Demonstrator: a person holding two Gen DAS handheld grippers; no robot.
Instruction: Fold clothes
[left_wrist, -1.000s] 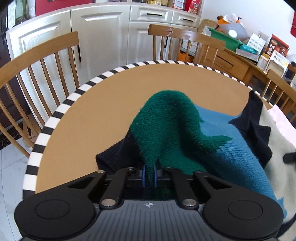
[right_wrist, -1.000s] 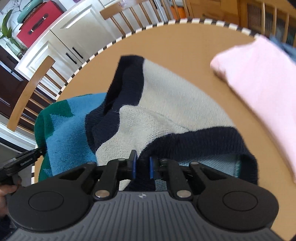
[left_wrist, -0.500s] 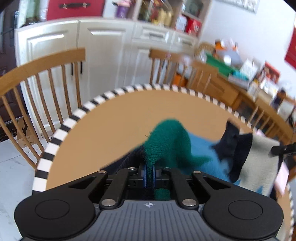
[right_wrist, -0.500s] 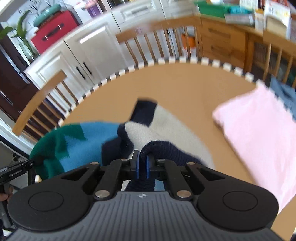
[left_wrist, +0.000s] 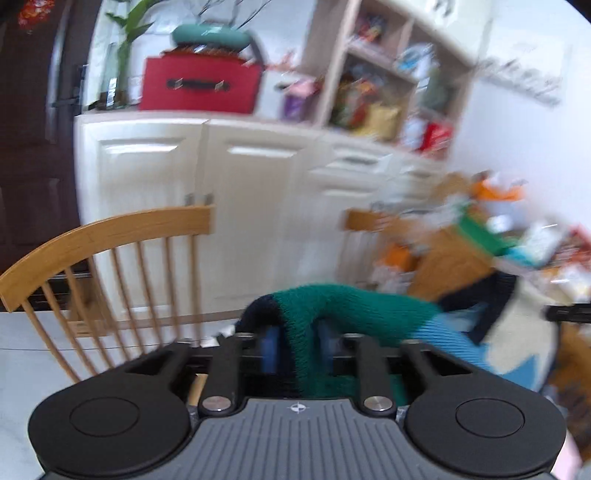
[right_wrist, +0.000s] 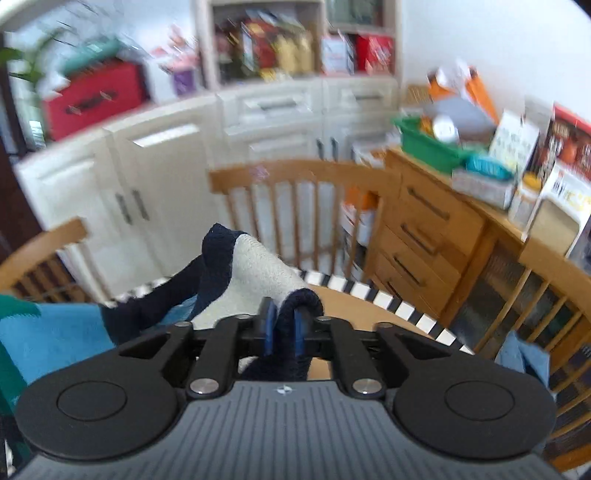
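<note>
- Left gripper (left_wrist: 294, 345): jaws opening, blue pads apart, green part of the sweater (left_wrist: 354, 310) draped between them; gap shows on both sides of the fabric, so the pads do not look pressed on it.
- Right gripper (right_wrist: 284, 328): jaws opening too, navy hem of the same sweater (right_wrist: 255, 273) looped between the blue pads; pads sit just beside the knit, firm contact unclear.
- Sweater hangs in the air between the two grippers, stretched sideways; green, blue, navy and cream blocks visible.
- In the right wrist view the round table (right_wrist: 373, 291) with black-and-white striped edge is below the sweater, sweater lifted off it.
- Wooden chair (left_wrist: 110, 251) behind the left gripper, white cabinets (left_wrist: 155, 170) further back, red box (left_wrist: 199, 85) on top.
- Right view: another chair (right_wrist: 295, 206) past the table, wooden drawer unit (right_wrist: 424, 236) at right, green bin (right_wrist: 424, 144) on it.
- Both views motion-blurred, background detail soft.
</note>
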